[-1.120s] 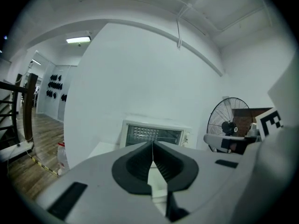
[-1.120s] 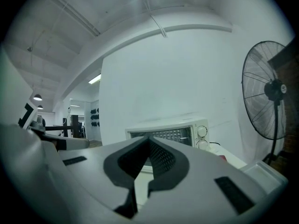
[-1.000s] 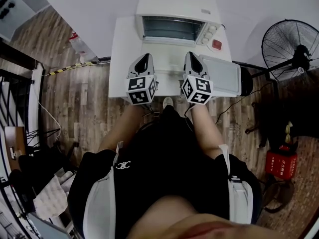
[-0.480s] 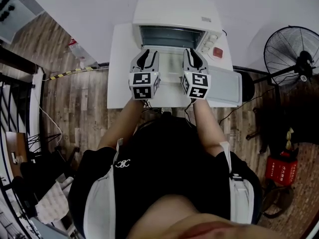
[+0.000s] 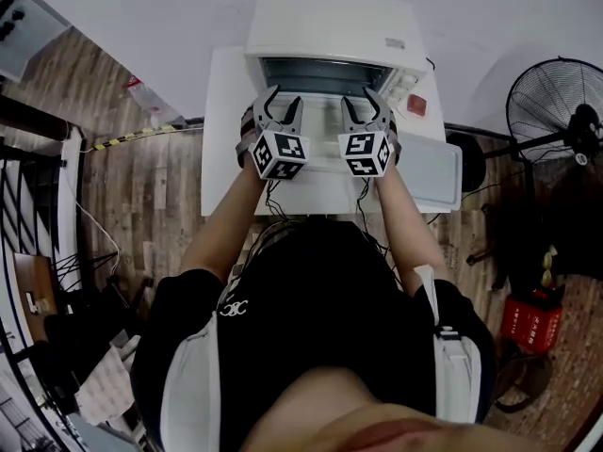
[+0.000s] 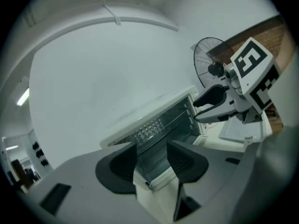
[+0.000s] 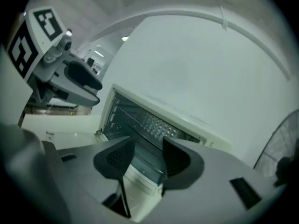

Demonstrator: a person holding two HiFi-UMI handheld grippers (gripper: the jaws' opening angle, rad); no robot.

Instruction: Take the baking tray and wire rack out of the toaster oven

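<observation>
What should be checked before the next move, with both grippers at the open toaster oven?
1. Door down: ok. The door lies flat before the open toaster oven.
2. Left gripper ready: ok. Its jaws have just been opening and nothing is between them.
3. Right gripper ready: ok. Its jaws have just been opening and nothing is between them.
4. Wire rack within reach: cannot tell. Thin bars show inside, but how they sit is unclear.
5. Set-down space: ok. The white table shows bare top left of the door, and a tray lies at the right.
</observation>
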